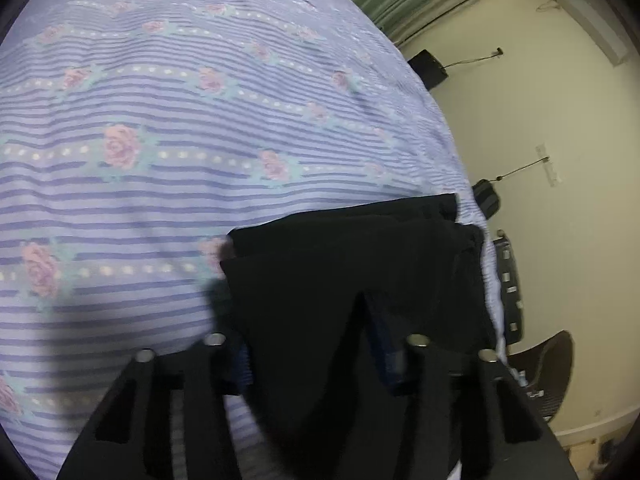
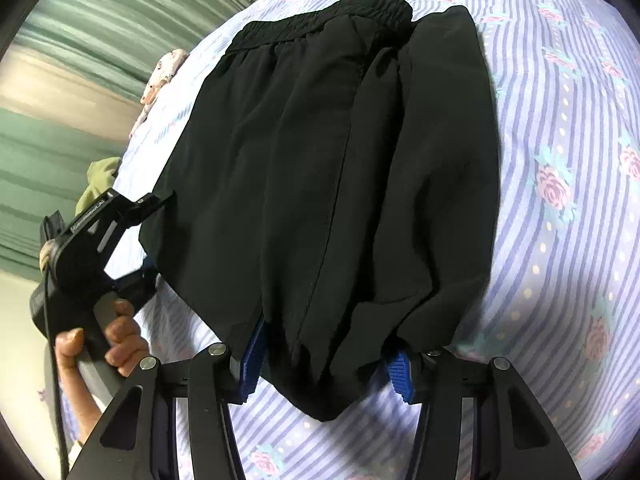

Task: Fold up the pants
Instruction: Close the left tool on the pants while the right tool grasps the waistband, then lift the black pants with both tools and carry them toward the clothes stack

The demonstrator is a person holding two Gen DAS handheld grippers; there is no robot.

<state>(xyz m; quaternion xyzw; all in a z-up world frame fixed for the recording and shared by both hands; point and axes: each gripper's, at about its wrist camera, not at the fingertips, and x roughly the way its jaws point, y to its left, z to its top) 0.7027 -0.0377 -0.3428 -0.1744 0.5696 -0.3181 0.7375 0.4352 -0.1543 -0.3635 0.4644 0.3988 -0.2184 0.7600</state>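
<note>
Matt black cloth pants [image 2: 320, 168], ribbed blue rubbery pads [image 2: 250, 354] on tongs, soft striped cotton-like bedsheet [image 1: 160, 128]

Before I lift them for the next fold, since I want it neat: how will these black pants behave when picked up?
The black pants look thin and wrinkle softly, so they will probably droop wherever unsupported. Their layers bunch loosely at the right gripper, so the fold may slide apart. The gathered waistband likely hangs heavier.

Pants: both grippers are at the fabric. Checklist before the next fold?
1. Pants between right gripper pads: ok.
2. Right grip firm: cannot tell.
3. Pants between left gripper fingers: ok.
4. Left grip firm: cannot tell.
5. Green cloth apart from pants: ok.
</note>
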